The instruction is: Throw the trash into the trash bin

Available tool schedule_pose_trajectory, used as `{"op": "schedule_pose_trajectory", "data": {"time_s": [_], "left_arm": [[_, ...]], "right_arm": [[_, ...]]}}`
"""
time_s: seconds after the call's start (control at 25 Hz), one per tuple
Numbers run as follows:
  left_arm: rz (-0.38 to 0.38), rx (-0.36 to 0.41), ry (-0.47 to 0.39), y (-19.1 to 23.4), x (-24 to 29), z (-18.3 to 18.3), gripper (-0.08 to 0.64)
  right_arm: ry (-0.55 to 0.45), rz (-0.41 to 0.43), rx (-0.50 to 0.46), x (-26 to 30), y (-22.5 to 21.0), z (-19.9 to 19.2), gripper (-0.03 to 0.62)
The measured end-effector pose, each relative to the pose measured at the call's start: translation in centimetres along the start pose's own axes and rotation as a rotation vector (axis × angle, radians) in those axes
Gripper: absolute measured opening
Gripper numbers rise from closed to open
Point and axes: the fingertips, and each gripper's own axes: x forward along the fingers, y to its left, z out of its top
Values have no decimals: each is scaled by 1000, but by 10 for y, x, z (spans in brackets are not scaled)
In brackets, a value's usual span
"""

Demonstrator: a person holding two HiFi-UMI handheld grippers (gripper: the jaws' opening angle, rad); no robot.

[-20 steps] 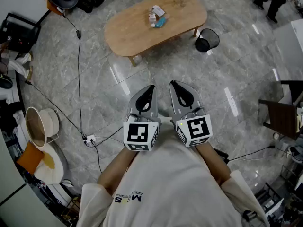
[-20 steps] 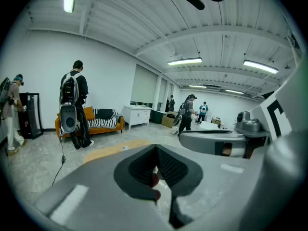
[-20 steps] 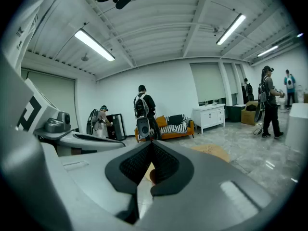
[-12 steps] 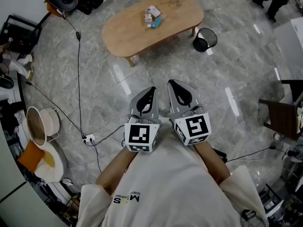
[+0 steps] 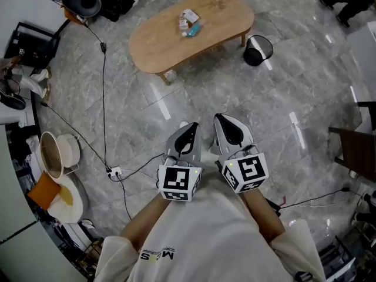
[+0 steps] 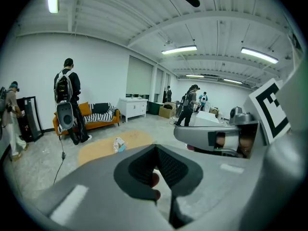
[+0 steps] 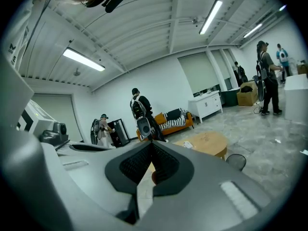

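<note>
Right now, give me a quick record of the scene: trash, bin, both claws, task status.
trash: small heap of packets on the wooden table
trash bin: black mesh, on the floor by the table's right end
left claw: shut, empty, well short of the table
right claw: shut, empty, beside the left claw
task status: not started, nothing picked up

Your left gripper (image 5: 189, 128) and right gripper (image 5: 223, 120): smooth matt grey plastic shells; pads (image 6: 173, 167) black, finely ribbed, rubbery. Ahead of both, the floor (image 5: 194, 98): grey stone-look tile, polished, streaked with glare. Well ahead of your left gripper, the table (image 5: 158, 40): pale wood, smooth, low sheen. On it, trash (image 5: 189, 21): paper and glossy wrapper, too small to tell more. Ahead of your right gripper, the bin (image 5: 258, 49): black mesh, wire-like. Your shirt (image 5: 211, 239): white matt cloth.
</note>
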Motion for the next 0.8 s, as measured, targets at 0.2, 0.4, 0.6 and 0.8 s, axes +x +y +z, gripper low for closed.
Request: {"op": "schedule_pose_trajectory", "data": {"time_s": [0.2, 0.4, 0.6, 0.8], "left_arm": [[19, 10, 7, -2, 5, 1, 0], [31, -5, 9, 10, 21, 8, 0], [19, -14, 0, 40, 53, 23, 0], [-15, -38, 24, 95, 110, 44, 0]], "right_arm": [[-3, -30, 38, -6, -24, -1, 20], [48, -12, 28, 16, -30, -3, 21], [67, -15, 5, 55, -37, 6, 21], [89, -38, 1, 131, -55, 28, 21]]}}
